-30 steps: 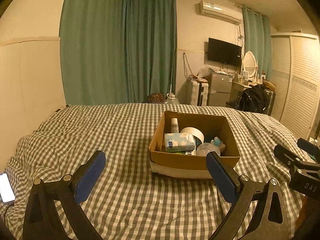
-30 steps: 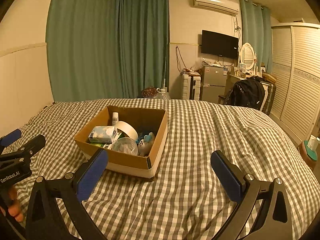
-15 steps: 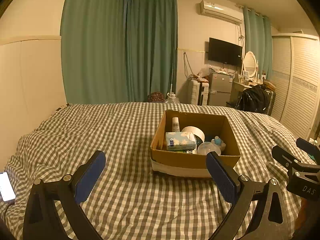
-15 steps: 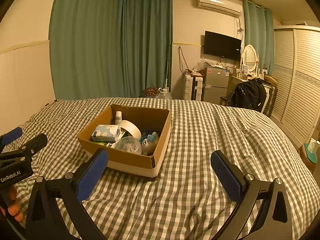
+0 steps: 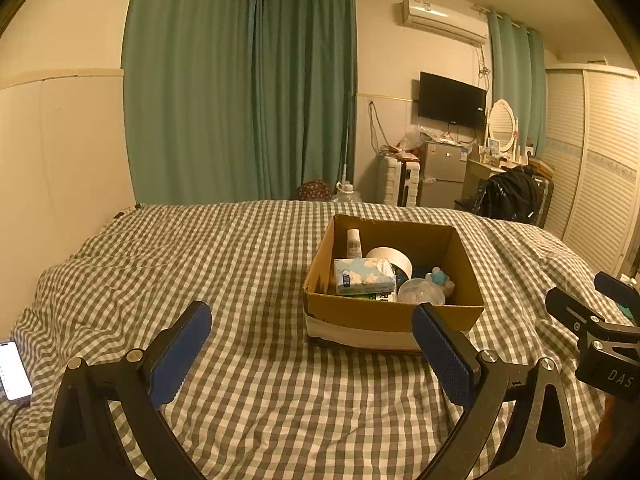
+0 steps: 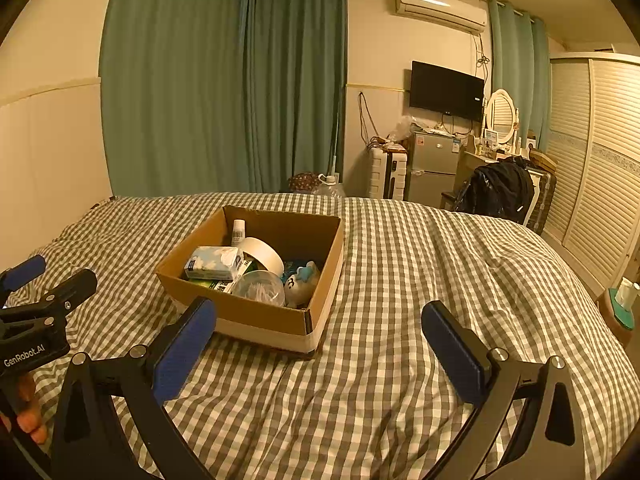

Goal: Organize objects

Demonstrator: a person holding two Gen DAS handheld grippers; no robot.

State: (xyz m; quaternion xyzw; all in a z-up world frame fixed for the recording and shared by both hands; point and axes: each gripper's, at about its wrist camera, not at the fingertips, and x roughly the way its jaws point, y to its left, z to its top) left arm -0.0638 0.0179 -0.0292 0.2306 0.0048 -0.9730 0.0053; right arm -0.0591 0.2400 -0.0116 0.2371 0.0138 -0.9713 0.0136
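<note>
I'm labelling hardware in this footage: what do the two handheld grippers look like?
Both match: black skeletal frames with triangular cut-outs and silver bolts, each carrying two flat blue textured pads. The left gripper shows white "GenRobot.AI" lettering in the right wrist view; the right gripper shows "DAS" in the left wrist view. No cables or sleeves visible.

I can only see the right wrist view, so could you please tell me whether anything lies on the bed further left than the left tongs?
Observer: Yes. A phone with its screen lit lies on the checked bedcover at the far left edge, outside your view.
Operator: Thank you. Are the left tongs holding anything?
Observer: No. The left tongs are wide open and empty, with the cardboard box ahead of them and a little to their right.
</note>
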